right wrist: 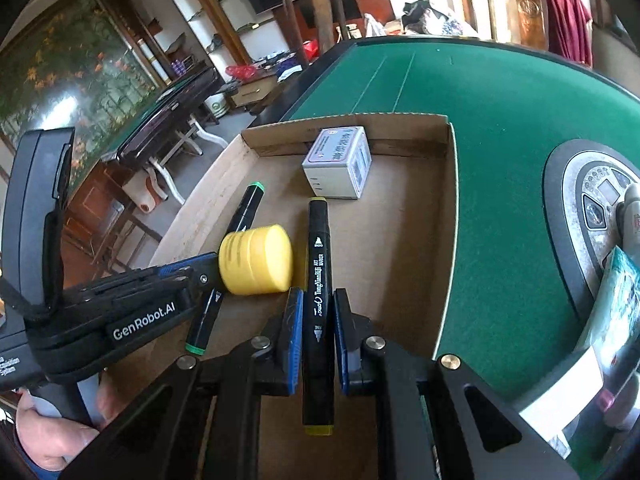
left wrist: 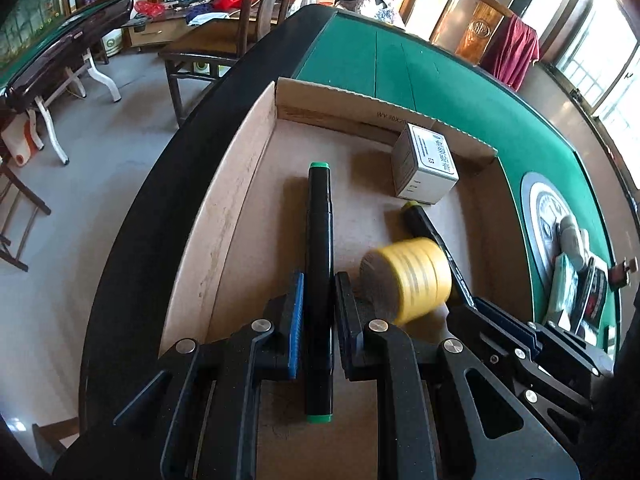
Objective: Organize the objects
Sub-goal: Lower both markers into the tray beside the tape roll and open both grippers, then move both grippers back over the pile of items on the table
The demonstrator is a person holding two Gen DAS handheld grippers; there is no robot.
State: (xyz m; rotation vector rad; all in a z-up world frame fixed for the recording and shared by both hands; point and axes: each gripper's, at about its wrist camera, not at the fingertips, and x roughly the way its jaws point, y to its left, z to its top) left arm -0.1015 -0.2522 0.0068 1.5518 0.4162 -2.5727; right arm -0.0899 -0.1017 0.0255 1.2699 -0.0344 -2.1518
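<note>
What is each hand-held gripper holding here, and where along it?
Left hand-held gripper grips the green-capped marker around its lower half. Right hand-held gripper grips the yellow-capped marker likewise, over the cardboard box.

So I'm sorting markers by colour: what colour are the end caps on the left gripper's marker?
Green, clearest in the left wrist view: marker.
</note>
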